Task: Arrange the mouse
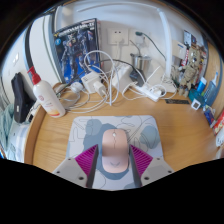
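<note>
- The claw (113,163) has its two fingers spread apart, their magenta pads (86,159) flanking a pale pink mouse (115,148); whether the pads press its sides cannot be told.
- The mouse lies lengthwise between the fingers on a grey mouse mat (112,131).
- The mat rests on a wooden tabletop (180,125).
- Beyond the mat, a tangle of white cables and power adapters (98,82) lies along the wall.
- To one side stands a white bottle with a red cap (46,96).
- A wall socket (119,37) sits above the cables.
</note>
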A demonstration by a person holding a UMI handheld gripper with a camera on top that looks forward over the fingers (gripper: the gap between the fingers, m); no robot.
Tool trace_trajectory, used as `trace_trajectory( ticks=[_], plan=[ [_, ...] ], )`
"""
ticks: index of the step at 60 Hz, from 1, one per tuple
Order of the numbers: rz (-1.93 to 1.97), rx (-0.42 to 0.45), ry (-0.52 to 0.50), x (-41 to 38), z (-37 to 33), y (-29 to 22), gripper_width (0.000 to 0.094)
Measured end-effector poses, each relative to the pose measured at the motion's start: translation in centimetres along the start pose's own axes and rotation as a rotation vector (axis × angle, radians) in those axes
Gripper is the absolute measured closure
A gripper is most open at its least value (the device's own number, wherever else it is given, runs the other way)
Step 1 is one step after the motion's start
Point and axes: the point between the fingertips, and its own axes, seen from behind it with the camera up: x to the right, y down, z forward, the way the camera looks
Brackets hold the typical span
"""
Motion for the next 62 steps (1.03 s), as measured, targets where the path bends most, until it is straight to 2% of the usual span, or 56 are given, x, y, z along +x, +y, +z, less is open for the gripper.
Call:
trace_trajectory(
  ticks=[5,9,22,35,48,62],
  plan=[
    [0.001,0.024,0.021,0.3,-1.9,-0.8,0.0195],
    [-0.022,0.049,0.033,0.2,-4.6,-1.6,0.015],
    [-0.016,0.132,0.004,-2.0,-15.7,-3.2,0.0149],
    [-0.037,0.219,0.024,-2.8,-24.2,-3.2,0.0138],
    [0.016,0.276,-0.015,-3.6,-28.6,-3.7,0.0146],
    [0.024,0.263,-0.02,-4.1,-29.4,-2.6,0.0159]
  ],
)
